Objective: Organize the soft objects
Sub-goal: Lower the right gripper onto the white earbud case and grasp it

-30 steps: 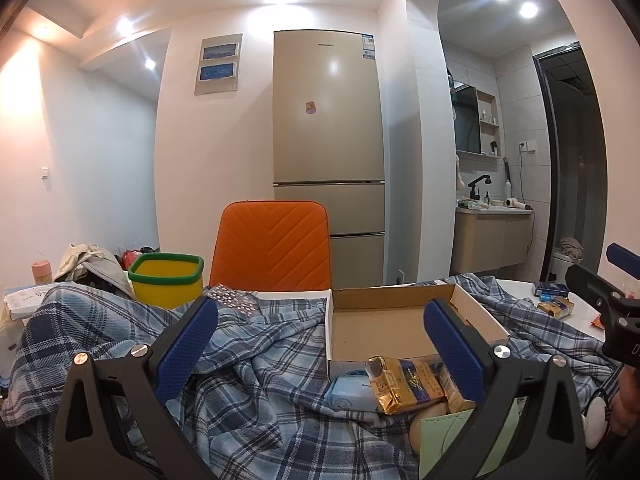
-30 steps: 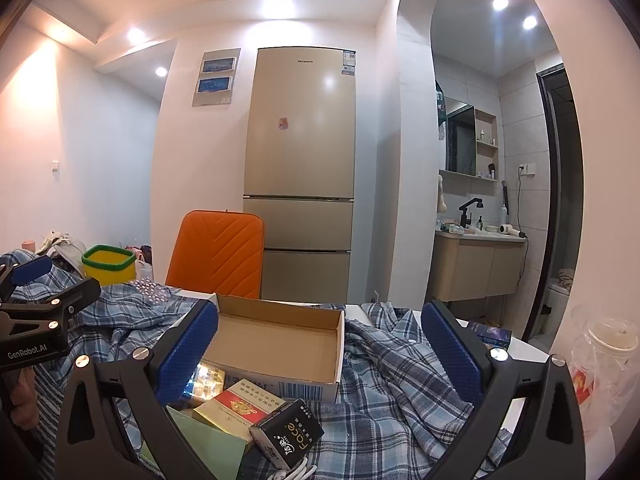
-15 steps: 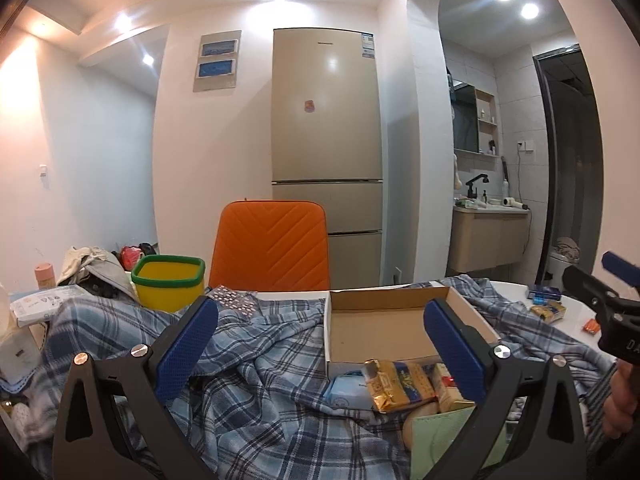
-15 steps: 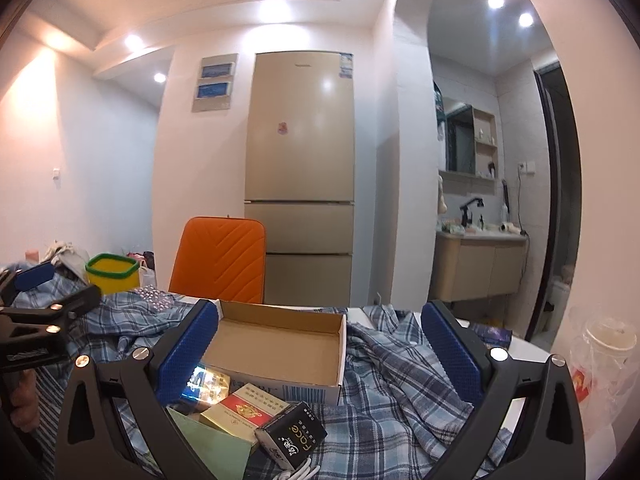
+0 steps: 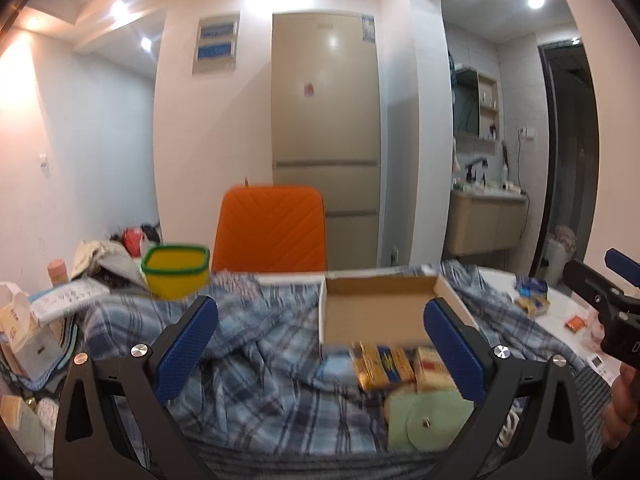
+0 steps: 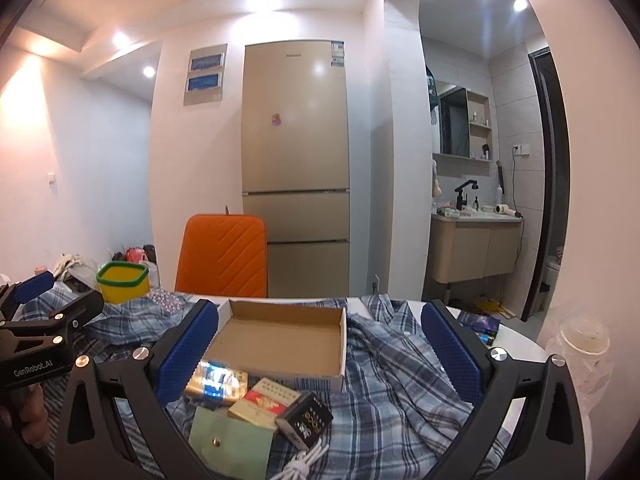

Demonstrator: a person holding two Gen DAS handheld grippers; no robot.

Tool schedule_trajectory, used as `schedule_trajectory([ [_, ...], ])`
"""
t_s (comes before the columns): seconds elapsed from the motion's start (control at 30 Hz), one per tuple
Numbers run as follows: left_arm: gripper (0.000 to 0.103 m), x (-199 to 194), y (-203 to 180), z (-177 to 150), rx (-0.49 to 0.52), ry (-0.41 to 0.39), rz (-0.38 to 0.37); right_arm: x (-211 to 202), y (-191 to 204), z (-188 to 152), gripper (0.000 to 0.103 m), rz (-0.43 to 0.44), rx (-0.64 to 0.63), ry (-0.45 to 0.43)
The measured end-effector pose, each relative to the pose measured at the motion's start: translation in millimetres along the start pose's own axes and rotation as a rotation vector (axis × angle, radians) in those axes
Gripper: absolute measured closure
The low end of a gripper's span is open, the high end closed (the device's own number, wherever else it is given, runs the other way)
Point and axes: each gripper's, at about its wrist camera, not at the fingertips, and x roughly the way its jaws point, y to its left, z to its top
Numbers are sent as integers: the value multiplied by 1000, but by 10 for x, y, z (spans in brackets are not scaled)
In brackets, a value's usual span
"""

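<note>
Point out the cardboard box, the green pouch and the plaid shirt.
cardboard box (image 6: 280, 340): right wrist view, on its bare inner floor.
green pouch (image 6: 232, 444): right wrist view, on the flap near the snap button.
plaid shirt (image 5: 256, 384): left wrist view, on the crumpled fabric left of the box.

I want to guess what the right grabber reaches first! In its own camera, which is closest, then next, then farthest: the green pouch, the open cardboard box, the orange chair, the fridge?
From the right gripper:
1. Green pouch, just below, slightly left.
2. Cardboard box, open, straight ahead.
3. Orange chair, behind the table, left.
4. Fridge, against the back wall.
</note>
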Motion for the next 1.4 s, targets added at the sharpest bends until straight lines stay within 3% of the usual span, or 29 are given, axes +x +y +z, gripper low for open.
schedule_trajectory([
  [0.5, 0, -92, -66, -548, -30, 247, -43, -174, -218, -343, 0, 9, 64, 224],
  [0.83, 0, -69, -126, -707, -61, 316, -56, -29, -217, -733, 3, 45, 118, 384],
  [1.17, 1, -20, -266, -787, -30, 353, -102, 120, -202, -942, 19, 65, 110, 475],
  [1.4, 1, 38, -310, -768, -25, 375, -124, 266, -178, -1100, 52, 161, 153, 572],
])
